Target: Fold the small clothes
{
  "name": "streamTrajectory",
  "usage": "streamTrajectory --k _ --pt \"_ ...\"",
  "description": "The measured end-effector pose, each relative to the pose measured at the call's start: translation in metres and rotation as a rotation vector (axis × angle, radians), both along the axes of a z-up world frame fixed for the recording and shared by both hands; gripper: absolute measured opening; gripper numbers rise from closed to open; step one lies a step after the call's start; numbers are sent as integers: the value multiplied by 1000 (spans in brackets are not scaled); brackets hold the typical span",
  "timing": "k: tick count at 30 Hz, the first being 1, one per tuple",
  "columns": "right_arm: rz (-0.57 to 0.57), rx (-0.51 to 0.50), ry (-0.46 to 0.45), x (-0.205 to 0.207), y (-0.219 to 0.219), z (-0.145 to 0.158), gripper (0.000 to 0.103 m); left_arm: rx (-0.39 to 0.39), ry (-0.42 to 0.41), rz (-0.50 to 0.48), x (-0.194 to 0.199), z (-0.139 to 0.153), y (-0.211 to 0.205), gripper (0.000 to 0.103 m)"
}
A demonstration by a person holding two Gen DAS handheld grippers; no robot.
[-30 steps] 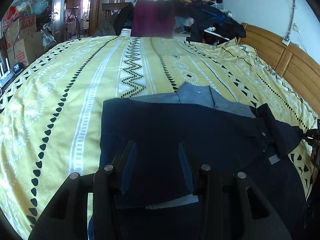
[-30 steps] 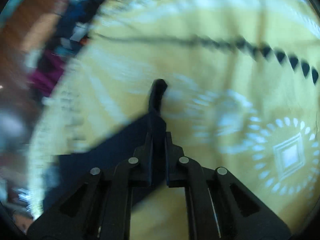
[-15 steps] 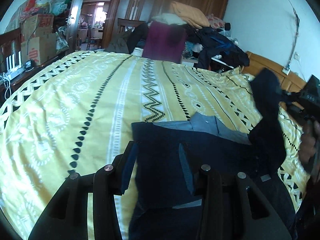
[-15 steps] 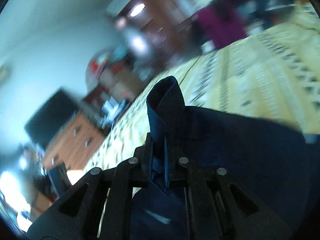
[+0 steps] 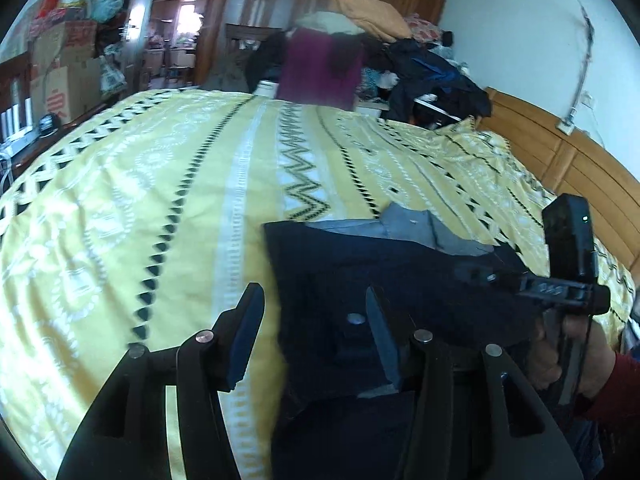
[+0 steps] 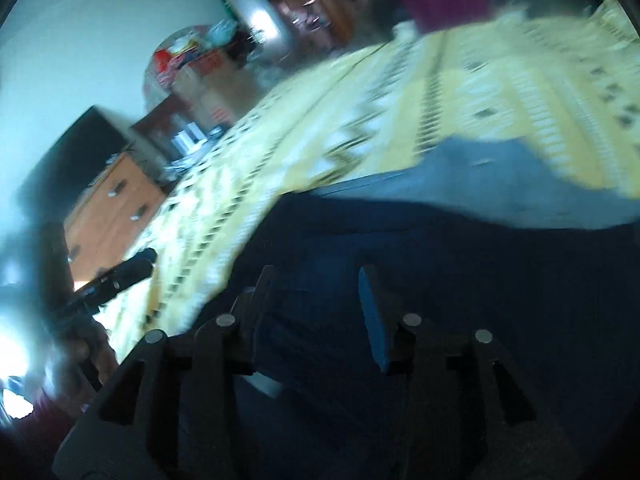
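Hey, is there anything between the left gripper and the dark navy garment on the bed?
Nothing visible. The left gripper is open right over the navy garment's left edge, with only yellow bedspread beside it.

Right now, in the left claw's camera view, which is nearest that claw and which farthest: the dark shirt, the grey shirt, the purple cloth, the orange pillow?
1. Dark shirt, right at the left claw.
2. Grey shirt, just beyond it.
3. Purple cloth, past the bed's far edge.
4. Orange pillow, on the heap behind.
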State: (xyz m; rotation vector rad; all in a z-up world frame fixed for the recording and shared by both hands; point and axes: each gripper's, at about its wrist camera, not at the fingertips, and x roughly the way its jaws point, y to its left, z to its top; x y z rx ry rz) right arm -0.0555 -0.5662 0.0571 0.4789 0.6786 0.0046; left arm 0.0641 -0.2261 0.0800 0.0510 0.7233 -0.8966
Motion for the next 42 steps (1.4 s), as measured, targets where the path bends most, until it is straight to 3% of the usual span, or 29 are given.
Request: streamTrajectory --k 2,6,8,9,12,15,17,20,24,26,27,29,32,35,38,40,42 --pt "-70 -48 33 -24 -27 -7 41 7 -1 -47 -4 -3 -20 54" --pt "-272 -95 218 -65 -110 -36 39 51 36 -118 -2 -23 -61 54" --pt "-339 -134 355 -80 -145 -54 27 106 57 -128 1 -35 -79 54" --pt "-365 -185 438 -87 -158 -66 2 117 67 -133 2 -38 -85 54" --pt "-453 -230 486 -110 -178 -75 0 120 70 -144 -5 -40 -99 54" --pt "-478 -179 465 -122 -184 -67 3 102 65 -163 -12 -38 -105 60" --pt "-459 -210 390 -115 -172 -45 6 112 57 -172 -16 -37 -109 61" --pt "-345 -228 320 -72 -164 -32 7 111 52 -172 -16 -35 -110 62" --pt "-252 -246 443 -27 -183 -77 4 123 44 -152 -11 -33 -114 62" --pt "-267 -248 432 -31 -188 -71 4 126 43 -141 -7 -33 -113 62" --pt "-292 -284 448 -37 -188 -62 7 130 44 -126 -4 -32 -109 62" --pt "-292 -300 381 -64 -178 -34 9 126 39 -112 -3 -29 -101 62" --pt "-207 -293 296 -107 -139 -6 9 141 20 -130 -5 -28 -94 62" --pt "-87 -263 320 -133 -99 -18 8 161 32 -166 -6 -40 -97 62" --pt "-77 -302 481 -149 -94 -62 2 213 119 -159 1 -65 -100 61" --pt "-109 -235 421 -170 -103 -64 0 264 139 -126 4 -77 -94 60" --pt "-154 -202 411 -178 -101 -51 0 261 153 -105 3 -75 -77 60"
